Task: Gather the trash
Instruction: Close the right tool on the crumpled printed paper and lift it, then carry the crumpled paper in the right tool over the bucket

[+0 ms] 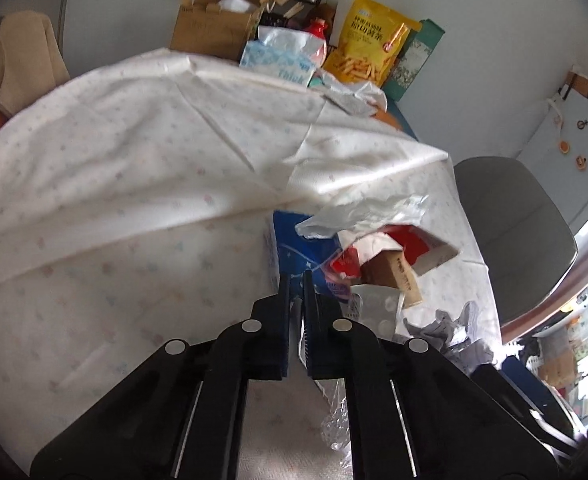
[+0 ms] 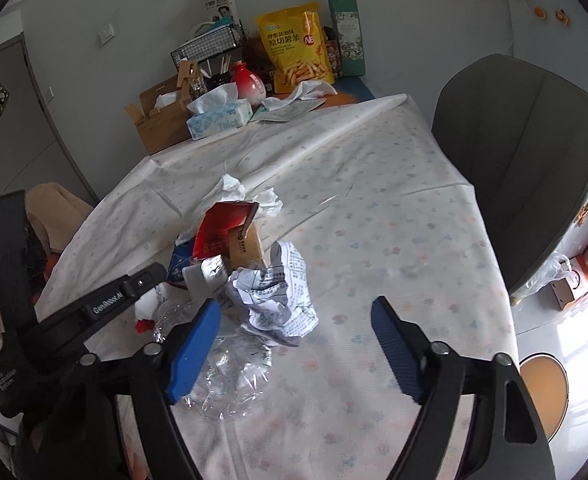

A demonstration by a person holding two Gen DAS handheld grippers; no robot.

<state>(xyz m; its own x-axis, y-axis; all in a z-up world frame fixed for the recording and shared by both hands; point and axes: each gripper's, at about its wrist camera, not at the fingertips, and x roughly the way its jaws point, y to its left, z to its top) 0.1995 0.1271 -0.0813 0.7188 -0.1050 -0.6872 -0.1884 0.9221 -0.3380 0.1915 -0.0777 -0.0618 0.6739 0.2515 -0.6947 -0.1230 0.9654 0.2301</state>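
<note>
A trash pile lies on the flower-print tablecloth [image 2: 374, 208]: a red carton [image 2: 223, 228], a brown carton [image 2: 247, 246], a blue packet [image 1: 294, 240], a silver blister pack [image 1: 374, 304], crumpled printed paper [image 2: 281, 300], clear plastic film [image 2: 229, 376] and white tissue [image 2: 269, 200]. My left gripper [image 1: 296, 280] is shut at the pile's left side, over the blue packet. A thin pale sliver shows between its pads; I cannot tell what it is. My right gripper [image 2: 296, 302] stands open over the clear film, the crumpled paper between its blue pads [image 2: 197, 336], untouched.
At the table's far end stand a cardboard box [image 2: 157, 120], a tissue box [image 2: 217, 118], a wire basket [image 2: 209, 46], a red-and-white vase [image 2: 247, 82] and a yellow snack bag [image 2: 294, 48]. A grey chair [image 2: 514, 160] is on the right, an orange stool [image 2: 542, 384] below it.
</note>
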